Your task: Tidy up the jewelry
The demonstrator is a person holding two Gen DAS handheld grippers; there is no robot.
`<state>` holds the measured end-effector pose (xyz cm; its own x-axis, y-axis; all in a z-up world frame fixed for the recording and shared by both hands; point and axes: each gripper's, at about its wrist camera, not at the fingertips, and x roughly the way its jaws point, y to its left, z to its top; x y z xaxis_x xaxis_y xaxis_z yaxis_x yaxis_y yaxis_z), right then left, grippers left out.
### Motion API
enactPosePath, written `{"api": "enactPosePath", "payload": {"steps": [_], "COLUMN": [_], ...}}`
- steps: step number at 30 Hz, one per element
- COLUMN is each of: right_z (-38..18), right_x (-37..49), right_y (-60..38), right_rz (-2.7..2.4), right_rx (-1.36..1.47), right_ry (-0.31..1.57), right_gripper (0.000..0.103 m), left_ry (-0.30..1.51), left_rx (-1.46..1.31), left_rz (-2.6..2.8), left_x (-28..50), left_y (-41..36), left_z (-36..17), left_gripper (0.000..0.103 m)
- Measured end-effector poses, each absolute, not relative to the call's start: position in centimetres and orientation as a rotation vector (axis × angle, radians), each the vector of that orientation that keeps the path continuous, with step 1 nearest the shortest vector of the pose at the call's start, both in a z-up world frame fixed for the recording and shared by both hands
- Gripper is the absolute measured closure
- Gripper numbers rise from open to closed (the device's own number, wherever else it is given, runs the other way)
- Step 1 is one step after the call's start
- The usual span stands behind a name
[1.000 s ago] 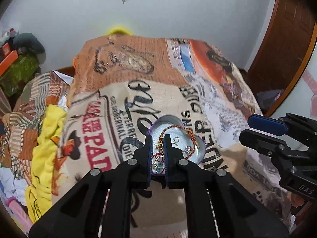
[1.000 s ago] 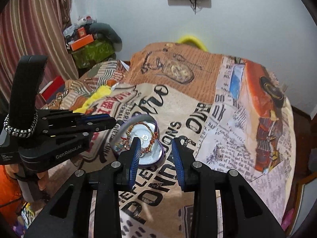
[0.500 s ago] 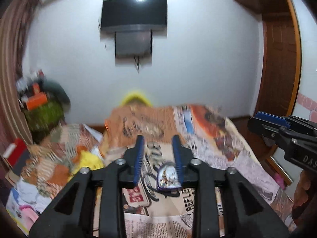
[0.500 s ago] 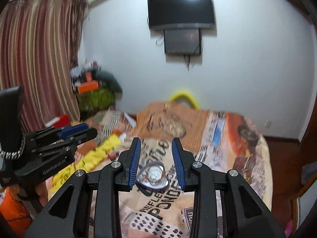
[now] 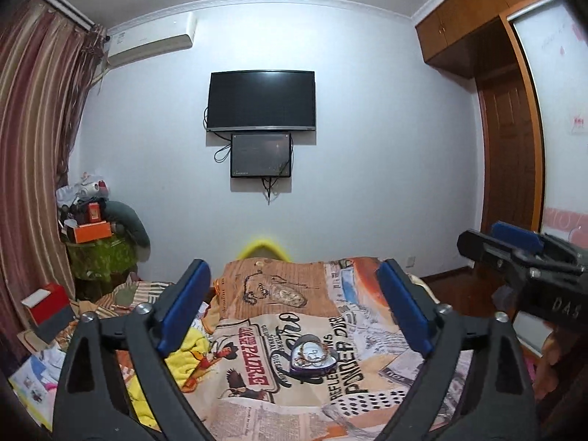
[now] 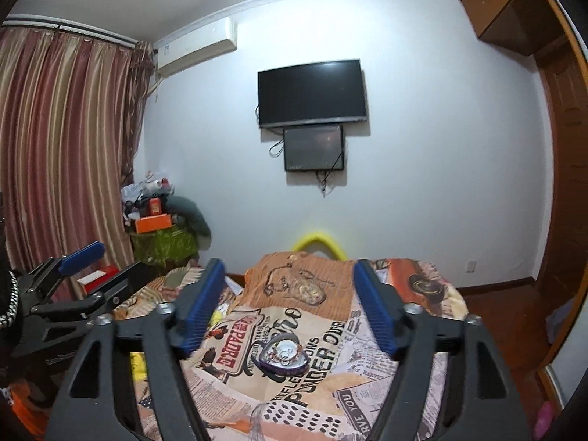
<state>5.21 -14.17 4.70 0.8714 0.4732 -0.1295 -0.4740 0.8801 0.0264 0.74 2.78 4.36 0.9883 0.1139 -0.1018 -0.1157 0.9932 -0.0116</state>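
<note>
A: Jewelry first. Where does it sit?

B: In a heart-shaped tin (image 5: pixel 312 358) with a purple wall, low in the left wrist frame, just right of centre. It rests on the printed bedspread (image 5: pixel 257 378), beside the big black lettering. A tangle of bracelets (image 5: pixel 310 353), gold and reddish, lies across its silvery inside. The right wrist view shows the same tin (image 6: pixel 283 357) a little below centre, with the bracelets (image 6: pixel 284 356) piled toward its near side.

A: And the left gripper?

B: The left gripper (image 5: pixel 294 307) fills the bottom of its own frame, its blue-padded fingers (image 5: pixel 183 308) spread wide apart with nothing between them. The tin shows through the gap, well beyond the tips. In the right wrist view this gripper (image 6: pixel 88 268) comes in from the left edge, seen side-on.

A: The right one?

B: The right gripper (image 6: pixel 288 310) is likewise spread wide and holds nothing; the tin lies in the space between its fingers (image 6: pixel 375 310), farther off on the bed. From the left wrist camera it (image 5: pixel 496 244) juts in at the right edge, a blue pad on top; there I cannot tell how wide it stands.

A: Anything else?

B: A dark television (image 5: pixel 261 100) hangs on the white wall at upper centre with a smaller screen (image 5: pixel 261 154) under it, striped curtains (image 6: pixel 62 139) fill the left side, and a yellow cloth (image 5: pixel 183 352) lies bunched at the bed's left edge.
</note>
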Motion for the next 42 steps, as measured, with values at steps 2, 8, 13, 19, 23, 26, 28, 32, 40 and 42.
{"api": "enactPosePath", "payload": {"steps": [2, 8, 13, 19, 23, 26, 28, 32, 40, 42], "right_z": [4.5, 4.2, 4.2, 3.6, 3.5, 3.4, 3.3, 3.3, 3.3, 3.3], "right_x": [5.1, 4.9, 4.8, 4.2, 4.1, 4.0, 4.0, 3.9, 3.9, 3.9], "right_y": [-14.2, -14.4, -14.6, -15.0, -15.1, -15.1, -15.2, -15.2, -15.2, -15.2], "right_rz": [0.463, 0.449, 0.454, 0.462, 0.466, 0.467, 0.469, 0.47, 0.47, 0.471], "right_rx": [0.003, 0.005, 0.003, -0.003, -0.002, -0.002, -0.003, -0.003, -0.001, -0.001], "right_ry": [0.126, 0.145, 0.149, 0.156, 0.159, 0.162, 0.166, 0.169, 0.172, 0.172], "right_gripper": [0.015, 0.014, 0.014, 0.014, 0.014, 0.014, 0.014, 0.014, 0.014, 0.014], "left_ry": [0.096, 0.11, 0.12, 0.133, 0.144, 0.148, 0.15, 0.151, 0.159, 0.161], "left_rx": [-0.025, -0.042, -0.04, -0.038, -0.036, -0.036, -0.036, -0.036, -0.033, -0.035], "left_rz": [0.12, 0.119, 0.123, 0.124, 0.122, 0.12, 0.119, 0.114, 0.096, 0.091], "left_x": [0.3, -0.2, 0.1, 0.4, 0.7, 0.8, 0.7, 0.8, 0.9, 1.0], "left_y": [2.8, 2.7, 3.0, 2.8, 2.7, 2.8, 2.8, 2.8, 2.5, 2.5], "left_z": [4.3, 3.9, 3.5, 3.3, 3.0, 2.9, 2.8, 2.8, 2.6, 2.6], "left_gripper": [0.006, 0.005, 0.004, 0.004, 0.004, 0.004, 0.004, 0.004, 0.005, 0.005]}}
